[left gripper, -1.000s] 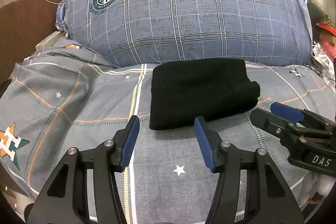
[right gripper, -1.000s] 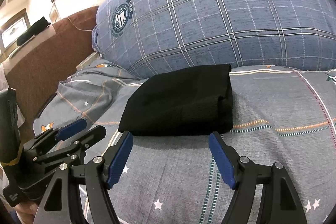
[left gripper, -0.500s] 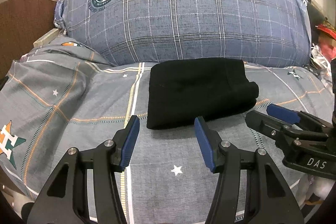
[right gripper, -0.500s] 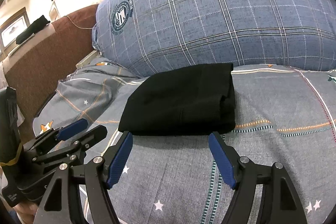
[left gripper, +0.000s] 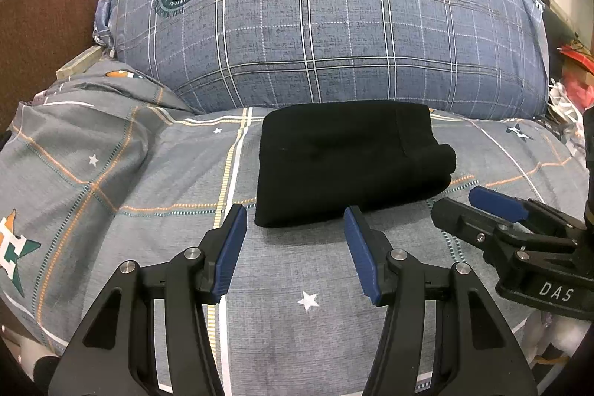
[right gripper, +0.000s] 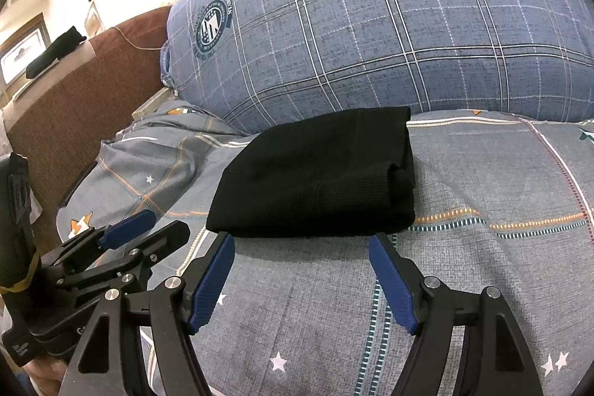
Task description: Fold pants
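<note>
- I see black pants [left gripper: 345,166] folded, lying on the grey bedsheet [left gripper: 297,303].
- Left gripper [left gripper: 295,229]: jaws spread, pinching nothing.
- Right gripper [right gripper: 301,257]: jaws spread, pinching nothing.

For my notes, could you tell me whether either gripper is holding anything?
Nothing: left gripper and right gripper are open, short of the folded pants.

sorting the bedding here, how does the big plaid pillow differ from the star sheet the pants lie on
The plaid pillow is blue with a white grid and a round crest; the star sheet is grey with orange and teal lines and small white stars. The pillow bulges up behind the folded black pants; the sheet lies flat beneath them. Both are checked fabric.
</note>
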`<action>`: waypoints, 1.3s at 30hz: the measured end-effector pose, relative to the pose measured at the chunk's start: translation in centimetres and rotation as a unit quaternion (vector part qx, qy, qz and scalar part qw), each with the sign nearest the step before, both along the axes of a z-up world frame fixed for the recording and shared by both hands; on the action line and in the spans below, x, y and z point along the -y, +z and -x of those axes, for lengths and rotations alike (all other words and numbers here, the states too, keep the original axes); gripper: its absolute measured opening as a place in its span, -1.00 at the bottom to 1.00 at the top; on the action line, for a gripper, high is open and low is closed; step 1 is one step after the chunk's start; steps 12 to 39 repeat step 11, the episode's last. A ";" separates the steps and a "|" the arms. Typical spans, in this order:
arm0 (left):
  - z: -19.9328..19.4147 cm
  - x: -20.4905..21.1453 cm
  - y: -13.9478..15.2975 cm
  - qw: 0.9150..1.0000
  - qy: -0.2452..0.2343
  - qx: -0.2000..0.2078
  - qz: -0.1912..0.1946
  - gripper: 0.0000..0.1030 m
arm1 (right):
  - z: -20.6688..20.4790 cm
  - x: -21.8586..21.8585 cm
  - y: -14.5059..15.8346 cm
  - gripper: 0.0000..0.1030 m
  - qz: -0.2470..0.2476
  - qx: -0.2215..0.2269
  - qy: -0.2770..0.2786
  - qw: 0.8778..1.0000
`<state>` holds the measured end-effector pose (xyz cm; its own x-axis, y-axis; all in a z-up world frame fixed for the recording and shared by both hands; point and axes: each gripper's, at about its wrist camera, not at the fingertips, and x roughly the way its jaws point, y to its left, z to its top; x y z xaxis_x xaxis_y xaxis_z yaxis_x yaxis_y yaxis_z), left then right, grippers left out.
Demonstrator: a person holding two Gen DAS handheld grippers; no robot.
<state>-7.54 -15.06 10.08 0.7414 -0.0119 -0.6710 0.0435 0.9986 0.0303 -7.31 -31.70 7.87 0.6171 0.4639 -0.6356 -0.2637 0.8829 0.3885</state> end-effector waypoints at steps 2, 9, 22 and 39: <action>0.1 0.0 0.0 1.000 0.001 -0.001 0.002 0.06 | -0.1 0.0 -0.1 0.41 0.001 -0.002 0.001 1.000; 0.4 0.1 -0.1 1.000 0.003 0.012 0.005 0.06 | 0.3 -0.1 -0.3 0.41 0.003 -0.004 0.003 1.000; 0.3 0.1 -0.2 1.000 -0.001 0.005 0.012 0.06 | 0.4 -0.1 -0.4 0.41 0.007 -0.004 0.003 1.000; 0.3 0.1 -0.2 1.000 -0.001 0.005 0.012 0.06 | 0.4 -0.1 -0.4 0.41 0.007 -0.004 0.003 1.000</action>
